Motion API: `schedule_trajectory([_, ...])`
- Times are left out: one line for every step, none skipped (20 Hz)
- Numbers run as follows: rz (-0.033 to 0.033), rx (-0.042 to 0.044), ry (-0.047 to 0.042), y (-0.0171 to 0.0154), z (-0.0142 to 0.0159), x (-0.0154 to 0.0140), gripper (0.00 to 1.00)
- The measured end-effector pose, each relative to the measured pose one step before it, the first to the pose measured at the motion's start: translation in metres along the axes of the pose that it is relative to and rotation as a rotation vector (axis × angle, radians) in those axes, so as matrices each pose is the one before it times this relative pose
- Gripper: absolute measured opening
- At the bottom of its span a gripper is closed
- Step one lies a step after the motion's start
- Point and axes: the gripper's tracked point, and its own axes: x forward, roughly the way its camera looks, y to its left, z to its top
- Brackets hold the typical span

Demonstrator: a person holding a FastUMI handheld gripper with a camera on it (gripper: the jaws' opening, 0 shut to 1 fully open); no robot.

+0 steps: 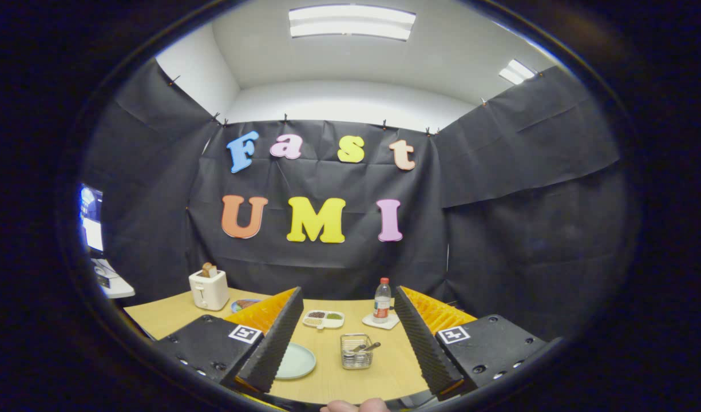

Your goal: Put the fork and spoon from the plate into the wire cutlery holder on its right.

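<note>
So the gripper point(346, 343) sits wide open above the near end of the table point(384, 372), both fingers point(273, 343) spread well apart with nothing between them. Looking ahead through the gap, the wire holder point(356, 351) stands upright on the wood, and two handles poke out of its top, leaning to the right. Those look like the fork and spoon point(366, 347), though they're tiny here and it's hard to say which is which. Just left of the holder is the plate point(296, 361), pale green and half tucked behind the left finger; the part that shows is bare. Farther back, a little white tray point(324, 319) with three compartments holds some brown and green stuff. To the right of it a clear bottle point(382, 300) with a red cap stands upright on a white coaster point(381, 321). Way over on the far left is a white toaster point(209, 289) with a slice of bread sticking out, and a second plate point(245, 304) beside it peeks out from behind the left finger. At the very near edge, a bit of the person's hand point(355, 405) shows.
</note>
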Motion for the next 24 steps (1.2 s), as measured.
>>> schedule_trajectory([-0.00476, -0.00933, -0.01057, -0.00028, 0.00164, -0.001, 0.96])
schedule_trajectory([-0.00691, -0.00808, -0.0112, -0.00244, 0.003, -0.00062, 0.96])
schedule_trajectory([-0.00465, -0.0037, -0.00557, -0.00247, 0.00054, -0.00095, 0.96])
schedule_trajectory([0.00152, 0.00511, -0.00137, -0.0007, 0.00069, -0.00012, 0.96])
schedule_trajectory([0.00371, 0.01111, 0.00188, -0.001, 0.00012, 0.00085, 0.95])
schedule_trajectory([0.00098, 0.01387, 0.00435, -0.00113, -0.00089, 0.00043, 0.95])
schedule_trajectory([0.00786, 0.01431, 0.00995, -0.00075, -0.00311, 0.00028, 0.95])
schedule_trajectory([0.00978, 0.01064, 0.01086, 0.00092, -0.00283, -0.00032, 0.95])
schedule_trajectory([0.00186, 0.0022, 0.00412, -0.00162, -0.00135, 0.00079, 0.96])
schedule_trajectory([-0.0042, -0.00548, 0.00388, -0.00213, -0.00056, 0.00067, 0.96])
schedule_trajectory([-0.0012, -0.0042, -0.00092, -0.00078, -0.00046, 0.00026, 0.96])
schedule_trajectory([0.00279, -0.00216, -0.00142, 0.00098, 0.00014, -0.00063, 0.96])
schedule_trajectory([0.00135, -0.00064, -0.00632, 0.00144, 0.00078, 0.00007, 0.96])
schedule_trajectory([-0.00254, -0.00438, -0.00848, 0.00023, 0.00132, -0.00002, 0.96])
schedule_trajectory([-0.00189, -0.0052, -0.00622, 0.00098, -0.00073, -0.00064, 0.96])
schedule_trajectory([0.00309, -0.00126, -0.0027, 0.00204, -0.00062, -0.00018, 0.95])
schedule_trajectory([0.00708, 0.00006, 0.00102, 0.00296, -0.00125, -0.00077, 0.96])
schedule_trajectory([0.00401, 0.00113, 0.00305, 0.00179, -0.00066, 0.00081, 0.95])
schedule_trajectory([0.00522, 0.00073, 0.00199, 0.00042, -0.00043, 0.0005, 0.96])
schedule_trajectory([0.00059, 0.00446, -0.00298, 0.0003, 0.00147, 0.00009, 0.96])
schedule_trajectory([0.00087, 0.00296, -0.00453, -0.00009, 0.00234, 0.00006, 0.96])
schedule_trajectory([-0.0008, 0.00196, -0.00587, -0.00045, 0.0022, -0.00027, 0.95])
schedule_trajectory([-0.00085, -0.00022, -0.00622, -0.00068, 0.00028, 0.0007, 0.95])
schedule_trajectory([-0.00404, 0.00327, -0.00588, -0.00103, 0.00099, 0.00025, 0.95])
